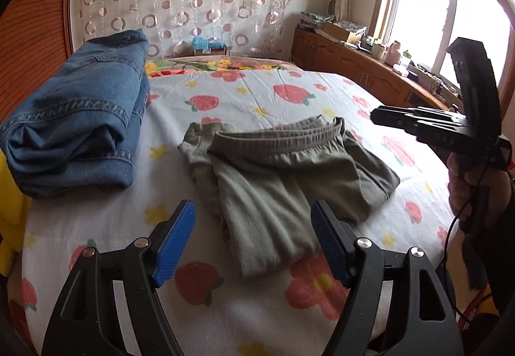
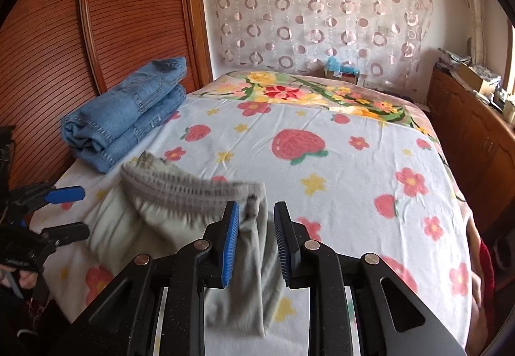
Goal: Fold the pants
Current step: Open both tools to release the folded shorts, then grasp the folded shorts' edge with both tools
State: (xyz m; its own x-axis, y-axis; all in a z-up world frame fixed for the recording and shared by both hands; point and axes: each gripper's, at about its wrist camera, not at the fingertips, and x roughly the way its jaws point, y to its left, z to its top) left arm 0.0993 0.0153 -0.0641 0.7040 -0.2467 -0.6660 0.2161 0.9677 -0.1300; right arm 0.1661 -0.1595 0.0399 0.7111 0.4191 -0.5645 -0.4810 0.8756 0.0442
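Grey-green pants (image 1: 289, 169) lie folded on the strawberry-print bed sheet (image 1: 244, 92), elastic waistband toward the far side. My left gripper (image 1: 252, 211) hovers over the near end of the pants, blue pads wide apart and touching nothing. My right gripper (image 1: 375, 117) comes in from the right, its tips just off the waistband's right end. In the right wrist view the right gripper (image 2: 256, 208) has a narrow gap between its pads; the pants (image 2: 167, 214) show through that gap but are not pinched. The left gripper (image 2: 77, 212) stands open at the left edge.
Folded blue jeans (image 1: 74, 117) (image 2: 128, 117) sit at the bed's left side against a slatted wooden wardrobe (image 2: 48, 66). A wooden cabinet (image 1: 354, 63) with clutter runs under the window on the right. A hand (image 1: 463, 188) holds the right gripper's handle.
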